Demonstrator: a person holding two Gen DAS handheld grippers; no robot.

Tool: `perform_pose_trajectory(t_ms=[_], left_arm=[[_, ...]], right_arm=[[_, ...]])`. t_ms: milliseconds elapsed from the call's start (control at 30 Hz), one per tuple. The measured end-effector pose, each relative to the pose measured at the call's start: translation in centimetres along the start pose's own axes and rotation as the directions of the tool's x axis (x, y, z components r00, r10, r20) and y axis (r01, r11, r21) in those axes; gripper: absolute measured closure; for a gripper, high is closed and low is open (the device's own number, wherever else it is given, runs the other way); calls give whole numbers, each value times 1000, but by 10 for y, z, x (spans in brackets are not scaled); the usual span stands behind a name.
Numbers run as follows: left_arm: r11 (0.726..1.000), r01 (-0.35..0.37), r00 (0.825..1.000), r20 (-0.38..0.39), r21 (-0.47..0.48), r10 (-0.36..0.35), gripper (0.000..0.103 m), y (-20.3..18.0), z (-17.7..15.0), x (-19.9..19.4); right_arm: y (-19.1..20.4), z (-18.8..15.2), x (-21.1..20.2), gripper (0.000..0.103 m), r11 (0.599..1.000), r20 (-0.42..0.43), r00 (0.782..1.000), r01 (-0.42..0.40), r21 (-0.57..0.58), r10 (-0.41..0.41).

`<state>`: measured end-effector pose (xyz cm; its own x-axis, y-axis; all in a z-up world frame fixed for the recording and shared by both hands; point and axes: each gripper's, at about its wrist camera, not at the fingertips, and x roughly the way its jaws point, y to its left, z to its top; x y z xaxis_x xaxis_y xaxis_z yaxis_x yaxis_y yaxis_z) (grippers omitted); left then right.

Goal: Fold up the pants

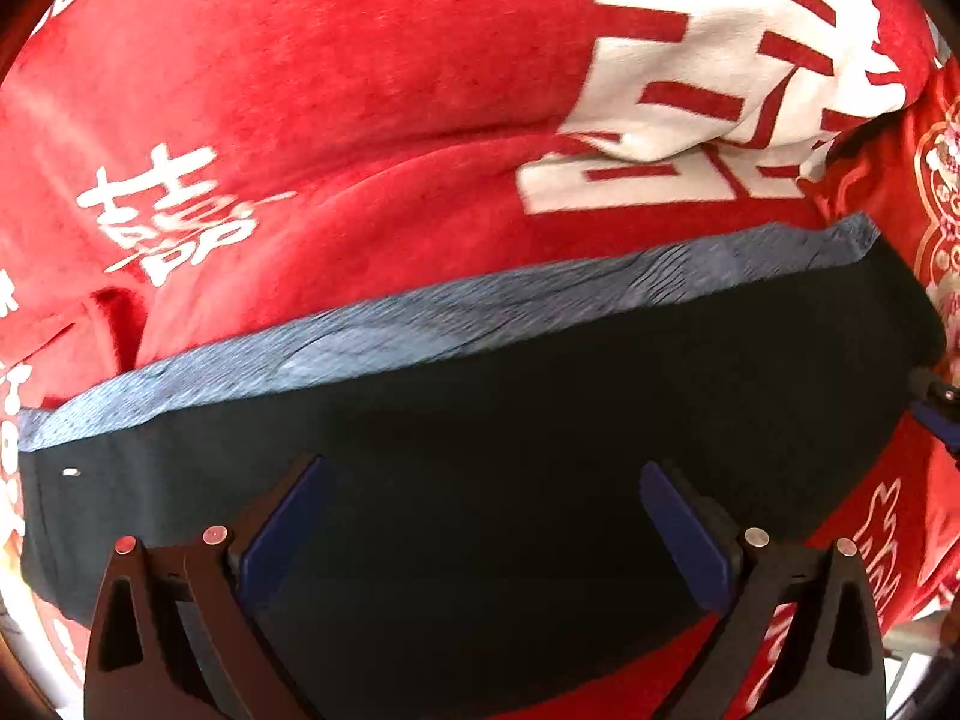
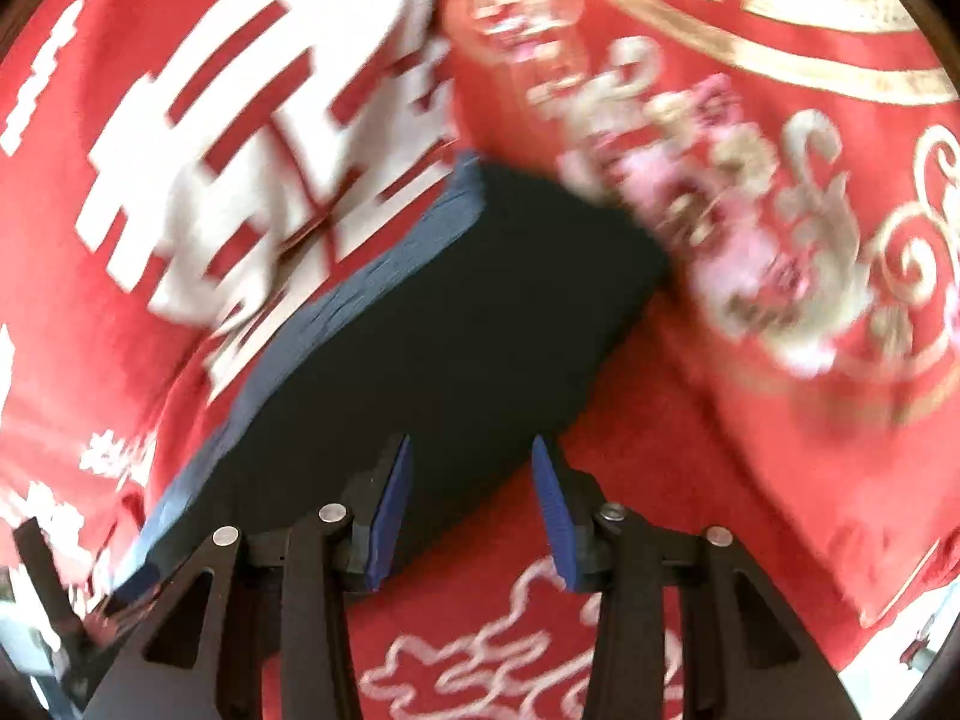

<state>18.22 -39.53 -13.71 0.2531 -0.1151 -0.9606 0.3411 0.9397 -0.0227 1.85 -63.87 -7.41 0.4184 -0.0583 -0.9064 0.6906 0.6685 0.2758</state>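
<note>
A: The red printed cloth (image 1: pixel 360 90) covers the whole surface, and the dark pants (image 1: pixel 480 396) lie flat on it as a compact folded block, a blue-grey edge (image 1: pixel 420 324) showing along one side.

B: So the folding looks largely done?

A: Seemingly; perhaps a last fold or tidy remains. The left gripper (image 1: pixel 483 531) stands wide open above them, and the right gripper (image 2: pixel 471 507) is parted, both empty.

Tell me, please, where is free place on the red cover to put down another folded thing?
Free: the red blanket beyond the folded pants' blue-grey waistband, between the small white lettering and the large white character. Crowded: the near side, where pants and both open jaws sit.
</note>
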Motion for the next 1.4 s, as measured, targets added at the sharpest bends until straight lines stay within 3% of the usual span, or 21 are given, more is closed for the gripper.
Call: perform_pose_trajectory(t_ms=[100,133,233,300,433,500,633,733,900,1233,1400], left_arm=[[1000,-11,1000,-7,14,11,0,-12,3,14],[1000,-20,1000,-24,19,20,0,-16,2,20],[1000,-22,999,-32,1,22,0,-15,-4,29],[1000,-11,1000,-25,-10,11,0,-13,-6,29],[1000,-24,1000,-19,-1,24,0,-15,-7,30],[1000,-21,1000,-21,-4,21,0,-14,-6,31],[1000,-18,1000,-16,-2,18,0,-13,-6,30],[1000,-16,1000,-19,-4,16,0,-13,-5,31],[1000,-7,1000,-18,-7,7,0,-12,-5,31],[1000,-3,1000,-1,-6,3,0,-11,-7,31],[1000,-5,1000,8,-4,5,0,-12,-8,30]], right_arm=[[-11,15,11,59,999,11,1000,21,25,-21],[-13,19,15,63,999,12,1000,15,39,-15],[-15,27,21,96,998,2,999,33,44,-33],[-13,30,14,96,999,14,1000,18,37,-19],[-8,35,0,96,991,49,992,115,-62,-112],[-12,30,-8,95,996,25,998,63,-56,-61],[20,5,-10,59,990,-35,999,-32,-138,28],[58,-21,1,58,969,-104,990,-117,-219,96],[80,-49,23,58,955,-191,977,-141,-263,92],[18,-80,16,58,981,-256,955,-177,-79,152],[13,-85,16,57,979,-245,954,-195,-64,174]])
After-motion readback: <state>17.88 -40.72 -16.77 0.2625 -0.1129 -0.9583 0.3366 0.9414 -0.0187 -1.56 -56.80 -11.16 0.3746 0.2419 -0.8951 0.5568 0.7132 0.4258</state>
